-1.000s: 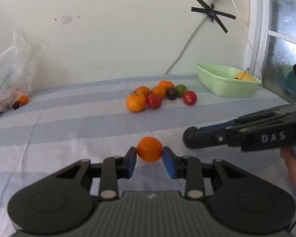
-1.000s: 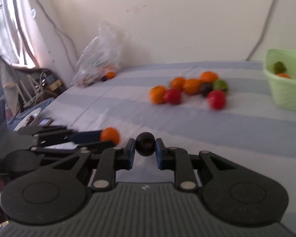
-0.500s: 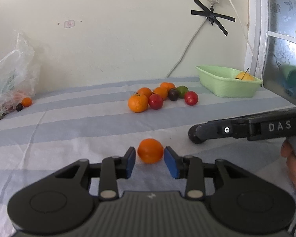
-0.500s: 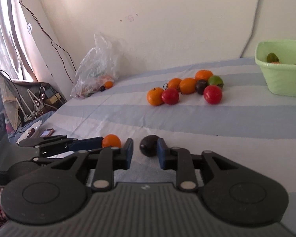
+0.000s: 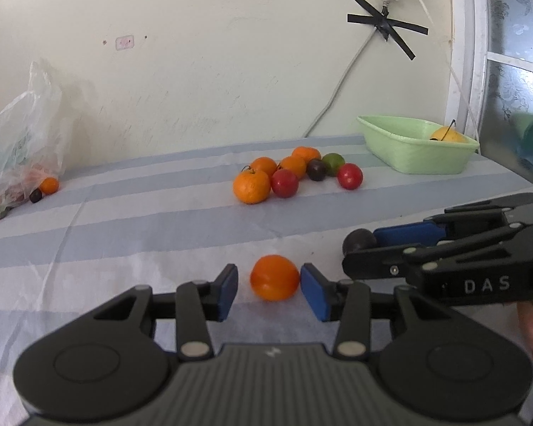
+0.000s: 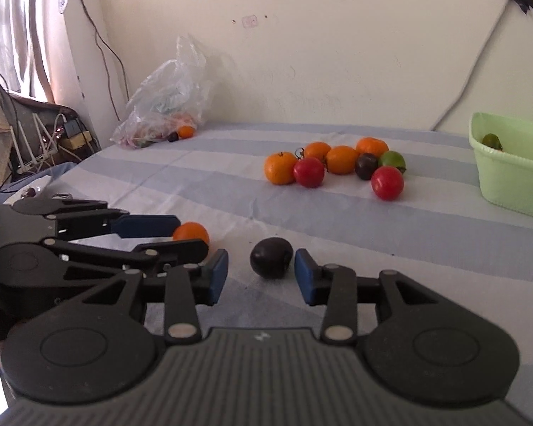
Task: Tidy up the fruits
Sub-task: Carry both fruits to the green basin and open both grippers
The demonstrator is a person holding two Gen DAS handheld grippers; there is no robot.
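Here, I have just let go: the left hand-held gripper [image 5: 268, 293] is opening around the orange [image 5: 274, 277], the right hand-held gripper [image 6: 261, 276] around the plum [image 6: 271, 257]. Both fruits now rest on the table [image 5: 160, 227], freed a second after being pinched, placed apart from the pile.

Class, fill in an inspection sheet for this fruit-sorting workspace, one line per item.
Surface: striped cloth, wrinkled.
Job's things: orange between left claw's pads, dark plum between right claw's; fruit pile; green basin holding fruit.
Clutter: plastic bag of produce.
Grippers: left claw and right claw both opening, pads clear of the fruit.
Cables: wall cable, taped.
Surroundings: wall, window.
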